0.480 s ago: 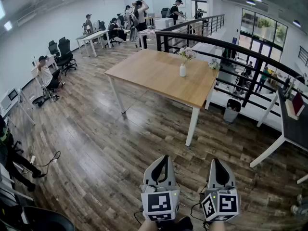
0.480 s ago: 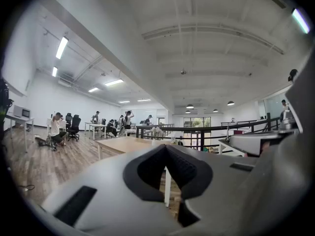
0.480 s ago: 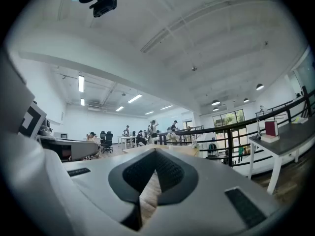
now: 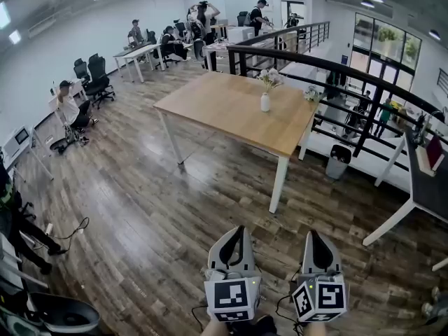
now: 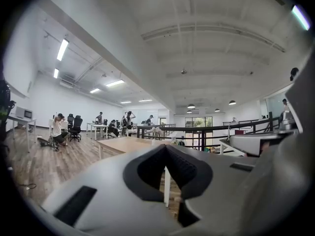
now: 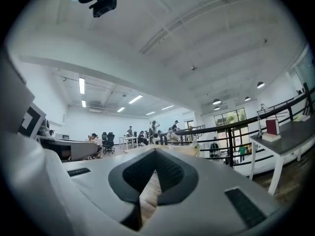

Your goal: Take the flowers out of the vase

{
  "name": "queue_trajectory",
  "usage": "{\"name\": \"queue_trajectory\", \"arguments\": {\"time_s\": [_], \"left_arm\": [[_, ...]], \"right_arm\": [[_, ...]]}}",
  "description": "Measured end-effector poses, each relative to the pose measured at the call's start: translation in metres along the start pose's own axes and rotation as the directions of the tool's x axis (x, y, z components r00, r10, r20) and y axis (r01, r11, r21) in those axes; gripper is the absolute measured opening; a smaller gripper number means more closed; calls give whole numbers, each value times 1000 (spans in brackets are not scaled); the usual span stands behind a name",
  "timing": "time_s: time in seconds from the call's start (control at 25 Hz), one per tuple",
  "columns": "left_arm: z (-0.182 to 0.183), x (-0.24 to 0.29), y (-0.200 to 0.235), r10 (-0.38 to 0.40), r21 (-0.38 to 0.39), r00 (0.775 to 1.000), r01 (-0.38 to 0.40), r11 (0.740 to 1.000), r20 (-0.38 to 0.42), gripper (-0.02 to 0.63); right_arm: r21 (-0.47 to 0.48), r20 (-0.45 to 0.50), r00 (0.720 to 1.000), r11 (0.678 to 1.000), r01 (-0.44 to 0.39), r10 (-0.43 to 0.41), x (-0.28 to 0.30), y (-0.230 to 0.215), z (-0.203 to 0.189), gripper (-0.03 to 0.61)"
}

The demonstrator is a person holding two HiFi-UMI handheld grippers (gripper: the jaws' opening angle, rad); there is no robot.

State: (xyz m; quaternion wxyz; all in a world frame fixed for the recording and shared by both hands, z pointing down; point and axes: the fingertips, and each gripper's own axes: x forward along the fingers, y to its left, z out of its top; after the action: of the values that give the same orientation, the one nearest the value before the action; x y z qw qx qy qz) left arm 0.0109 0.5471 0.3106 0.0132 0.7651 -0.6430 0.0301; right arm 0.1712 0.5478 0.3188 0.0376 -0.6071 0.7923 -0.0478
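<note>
The left gripper and right gripper are held closed, empty — well apart from the vase of flowers on the table.

One vase, one wooden table, two grippers.

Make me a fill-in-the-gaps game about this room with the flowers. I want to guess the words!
The flowers are in a white ____ on the table.
The left gripper and the right gripper both have their jaws ____.
The floor is made of ____.
Missing words: vase, shut, wood.
</note>
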Motion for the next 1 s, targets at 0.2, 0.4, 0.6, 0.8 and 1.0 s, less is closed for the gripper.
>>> {"name": "queue_trajectory", "arguments": {"time_s": [0.2,0.4,0.6,0.8,1.0], "left_arm": [[-8,-3,-9,22,-4,1000,-22,1000,-8,28],[-15,-3,-13,47,-7,999,-47,999,-18,28],[-17,4,-20,56,-3,998,-56,998,-32,28],[-20,14,-21,56,-4,997,-56,998,-46,28],[-26,40,-23,42,-9,998,-42,999,-49,28]], "right_arm": [[5,3,1000,1000,-18,18,-4,-9,-3,17],[27,-14,999,999,-33,33,-4,-19,-13,18],[62,-17,998,997,-55,56,2,-27,-18,18],[70,-30,997,995,-65,67,13,-29,-20,18],[66,-44,997,996,-57,60,31,-40,-26,18]]}}
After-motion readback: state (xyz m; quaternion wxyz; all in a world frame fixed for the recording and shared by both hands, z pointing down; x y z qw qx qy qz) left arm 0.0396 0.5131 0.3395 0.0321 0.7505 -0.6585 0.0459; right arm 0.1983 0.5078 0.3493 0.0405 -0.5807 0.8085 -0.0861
